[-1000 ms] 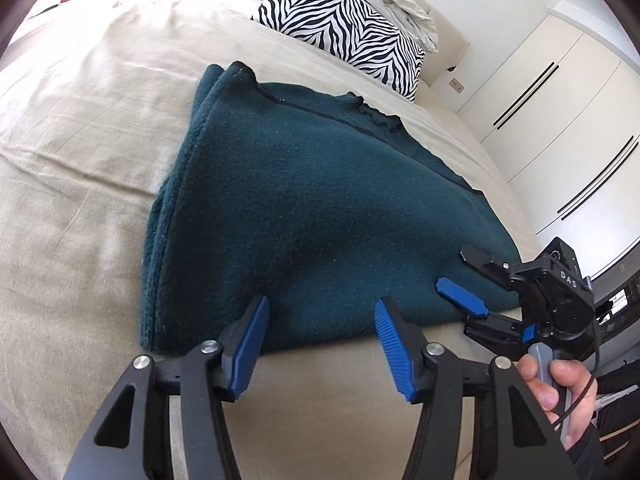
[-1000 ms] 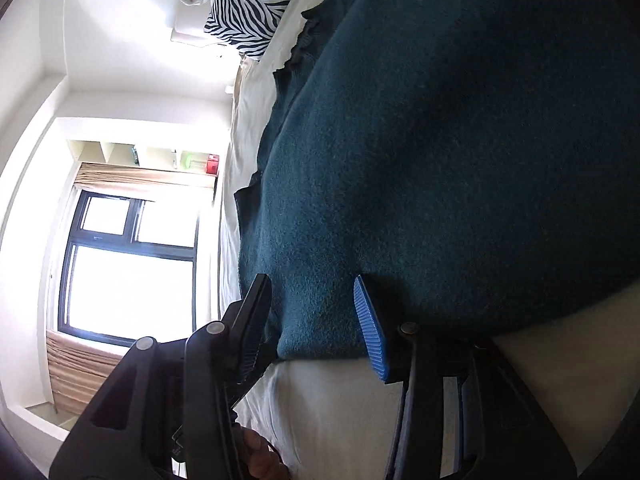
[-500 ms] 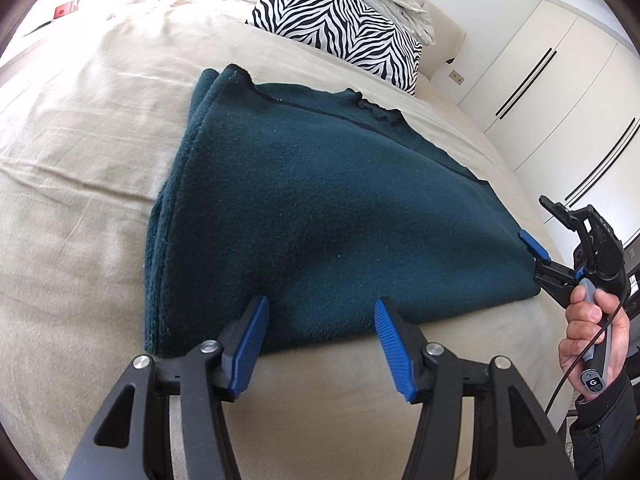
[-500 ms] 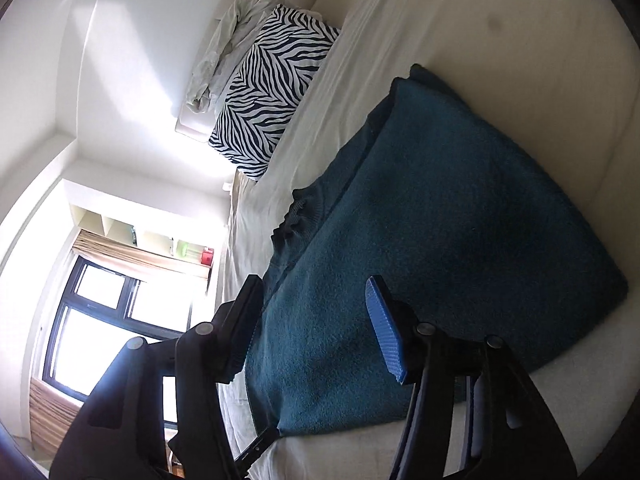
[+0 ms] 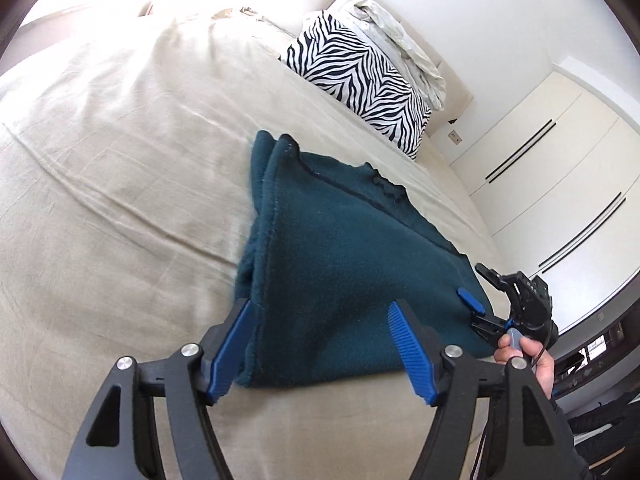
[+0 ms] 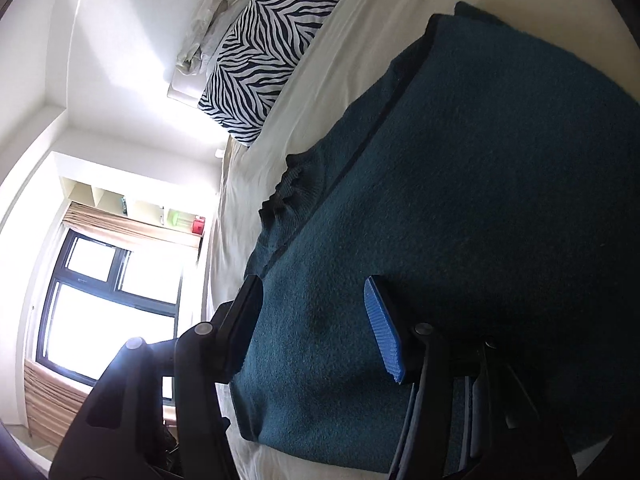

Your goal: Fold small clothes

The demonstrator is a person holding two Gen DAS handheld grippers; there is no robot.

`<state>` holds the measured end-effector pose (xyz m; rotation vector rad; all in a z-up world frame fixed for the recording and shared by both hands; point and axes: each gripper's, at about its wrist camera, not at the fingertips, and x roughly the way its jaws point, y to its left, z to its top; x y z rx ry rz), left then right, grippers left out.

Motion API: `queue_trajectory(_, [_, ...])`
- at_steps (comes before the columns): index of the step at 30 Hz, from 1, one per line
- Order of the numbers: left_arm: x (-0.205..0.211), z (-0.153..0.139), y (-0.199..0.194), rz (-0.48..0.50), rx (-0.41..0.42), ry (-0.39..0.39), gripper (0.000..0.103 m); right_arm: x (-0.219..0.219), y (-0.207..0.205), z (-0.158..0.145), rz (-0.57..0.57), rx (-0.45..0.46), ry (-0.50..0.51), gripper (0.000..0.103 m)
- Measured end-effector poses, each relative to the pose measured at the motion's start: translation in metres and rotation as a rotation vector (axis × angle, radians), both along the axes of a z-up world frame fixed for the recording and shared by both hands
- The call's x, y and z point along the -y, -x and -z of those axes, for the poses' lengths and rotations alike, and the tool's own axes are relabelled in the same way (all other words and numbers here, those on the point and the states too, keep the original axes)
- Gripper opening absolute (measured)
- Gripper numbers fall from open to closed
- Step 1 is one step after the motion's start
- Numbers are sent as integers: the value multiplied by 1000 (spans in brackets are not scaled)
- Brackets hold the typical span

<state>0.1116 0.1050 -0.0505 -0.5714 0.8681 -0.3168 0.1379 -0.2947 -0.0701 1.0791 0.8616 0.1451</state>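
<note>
While both cameras look across it, the beige bed (image 5: 120, 184) fills most of each view, sheet creased. White wardrobe doors (image 5: 560, 184) at far right, left-wrist view only. Window (image 6: 108, 300) with a curtain and wall shelves (image 6: 120, 200) only in the right-wrist view. Zebra pillow (image 5: 360, 80) at the far end of the bed, pale crumpled bedding (image 5: 400, 36) behind it. Folded teal sweater (image 5: 352, 272) lies flat near the bed's near edge, collar on the far side. Left gripper (image 5: 320, 354) just above the near hem, jaws opening, cloth seen between the pads but not pinched. Right gripper (image 6: 320, 328) spread over the sweater's right edge, pads not pressing. Left-wrist view also shows the right gripper (image 5: 486, 292) at the sweater's right corner, and the hand (image 5: 528, 364) holding it.
</note>
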Motion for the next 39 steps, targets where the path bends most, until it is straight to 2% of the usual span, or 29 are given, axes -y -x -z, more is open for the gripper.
queue_trajectory(1, [-6, 4, -5, -8, -19, 18, 72, 9, 5, -3, 24, 4, 2, 52])
queue_trajectory(3, [-17, 15, -16, -2, -49, 102, 72, 17, 12, -12, 34, 20, 4, 55])
queue_trajectory(5, [-24, 29, -26, -15, -111, 170, 72, 15, 13, -20, 0, 32, 16, 55])
queue_trajectory(8, [-31, 42, -34, -23, -154, 237, 72, 0, 5, -27, -66, 46, 13, 55])
queue_trajectory(17, [-40, 56, -65, 1, -218, 362, 71, -65, -30, -28, -238, 44, -27, 55])
queue_trajectory(20, [-32, 56, -69, 32, -242, 341, 68, -89, -40, -25, -300, 27, -30, 55])
queue_trajectory(21, [-29, 55, -71, 41, -248, 335, 66, -98, -44, -24, -319, 20, -29, 55])
queue_trajectory(23, [-23, 59, -71, 65, -274, 369, 57, -115, -52, -22, -356, 9, -28, 55])
queue_trajectory(25, [-23, 66, -69, 57, -302, 405, 40, -132, -60, -19, -391, -4, -26, 55])
queue_trajectory(26, [-23, 68, -68, 49, -308, 414, 35, -142, -66, -19, -409, -9, -25, 55])
queue_trajectory(27, [-25, 71, -67, 37, -314, 421, 24, -150, -70, -17, -430, -15, -24, 55])
queue_trajectory(28, [-27, 74, -65, 25, -321, 432, 18, -161, -77, -16, -449, -23, -22, 55])
queue_trajectory(33, [-30, 73, -61, 11, -306, 455, 14, -196, -102, -3, -509, -62, -33, 55])
queue_trajectory(36, [-32, 71, -61, 9, -298, 475, 14, -210, -112, 15, -538, -136, 22, 53])
queue_trajectory(39, [-29, 67, -63, 10, -289, 485, 13, -212, -112, 19, -536, -115, 34, 53])
